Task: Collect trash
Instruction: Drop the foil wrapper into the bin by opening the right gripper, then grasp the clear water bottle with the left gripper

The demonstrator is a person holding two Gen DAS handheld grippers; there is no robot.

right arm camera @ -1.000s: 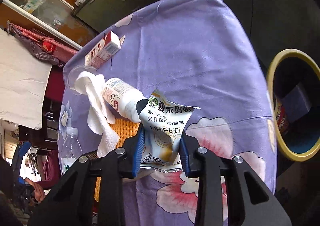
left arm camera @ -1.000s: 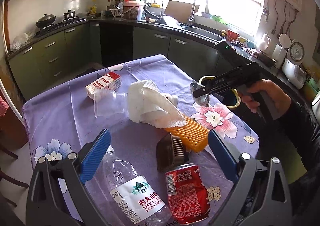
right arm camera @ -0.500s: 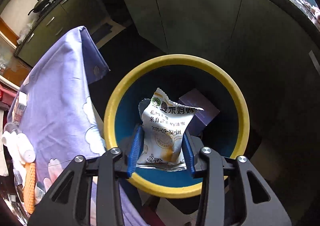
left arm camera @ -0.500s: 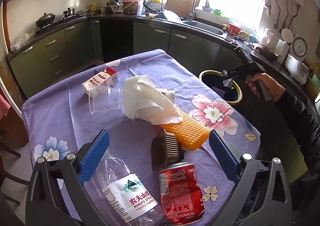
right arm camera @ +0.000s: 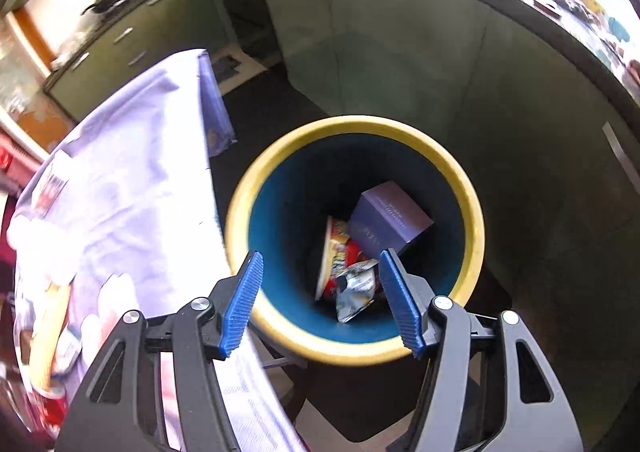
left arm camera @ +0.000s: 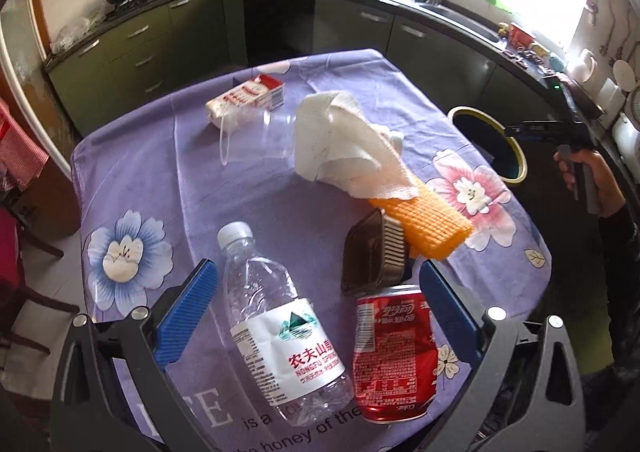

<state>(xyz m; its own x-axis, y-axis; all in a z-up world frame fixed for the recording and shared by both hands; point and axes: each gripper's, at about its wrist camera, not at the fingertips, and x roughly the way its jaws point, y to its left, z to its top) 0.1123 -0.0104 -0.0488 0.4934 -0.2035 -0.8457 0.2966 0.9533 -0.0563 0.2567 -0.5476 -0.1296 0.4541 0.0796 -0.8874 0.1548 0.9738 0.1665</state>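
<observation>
My right gripper (right arm camera: 320, 292) is open and empty above the yellow-rimmed blue bin (right arm camera: 472, 228). The silver snack wrapper (right arm camera: 354, 288) lies inside the bin beside a purple box (right arm camera: 390, 221) and a red-yellow packet (right arm camera: 338, 252). My left gripper (left arm camera: 316, 304) is open over the table's near edge, with a clear water bottle (left arm camera: 276, 328) and a red cola can (left arm camera: 394, 344) lying between its fingers. Farther off lie a white paper towel (left arm camera: 344, 143), an orange sponge (left arm camera: 424, 215), a dark tray (left arm camera: 372, 252), a clear plastic cup (left arm camera: 256, 135) and a milk carton (left arm camera: 246, 97).
The table has a purple floral cloth (left arm camera: 160, 171). The bin (left arm camera: 486, 145) stands on the floor beyond the table's right edge, and the hand with the right gripper (left arm camera: 516, 129) shows there. Green kitchen cabinets (left arm camera: 152, 35) and a sink counter ring the room.
My right gripper opened over the bin and the snack wrapper dropped in. My left gripper has moved slightly, with the bottle and can now more between its fingers.
</observation>
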